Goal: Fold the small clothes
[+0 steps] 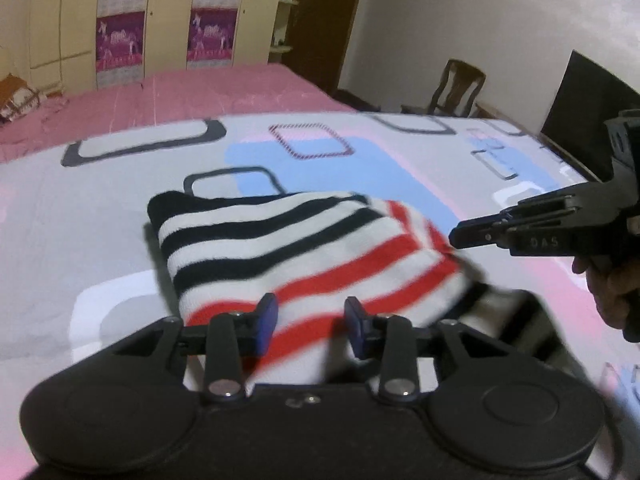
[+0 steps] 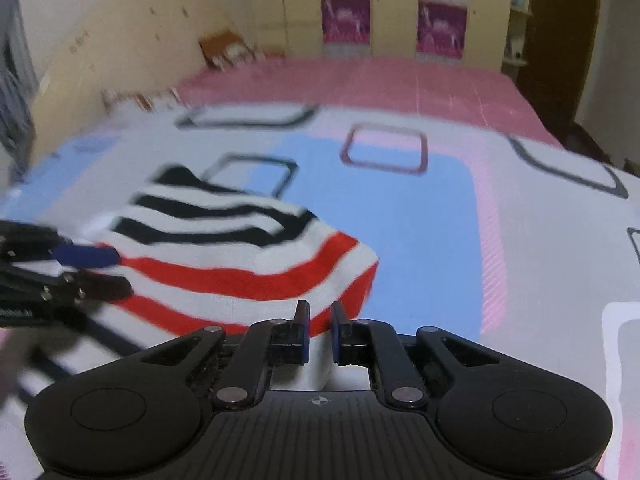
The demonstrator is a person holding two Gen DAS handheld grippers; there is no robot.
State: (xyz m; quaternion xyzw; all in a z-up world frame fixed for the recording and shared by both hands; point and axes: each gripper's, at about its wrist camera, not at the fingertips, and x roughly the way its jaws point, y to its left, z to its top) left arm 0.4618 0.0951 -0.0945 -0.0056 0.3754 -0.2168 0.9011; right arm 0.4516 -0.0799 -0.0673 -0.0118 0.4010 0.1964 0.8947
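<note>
A small knitted garment (image 1: 280, 240) with black, white and red stripes lies folded on the patterned bedsheet (image 1: 120, 208). My left gripper (image 1: 311, 320) is at its near red-striped edge, and cloth fills the gap between the blue pads (image 1: 266, 320). In the right wrist view the garment (image 2: 240, 248) lies ahead and to the left, with the left gripper (image 2: 120, 272) coming in from the left onto its edge. My right gripper (image 2: 321, 312) is nearly closed, with white cloth pinched between its jaws at the garment's corner. Seen from the left wrist, the right gripper (image 1: 454, 236) meets the garment's right side.
A pink bedspread (image 1: 200, 92) covers the far part of the bed. Behind it stands a cream wardrobe (image 1: 120, 20) with purple panels. A wooden chair (image 1: 460, 88) and a dark screen (image 1: 592, 104) stand at the right. A hand (image 1: 608, 292) holds the right gripper.
</note>
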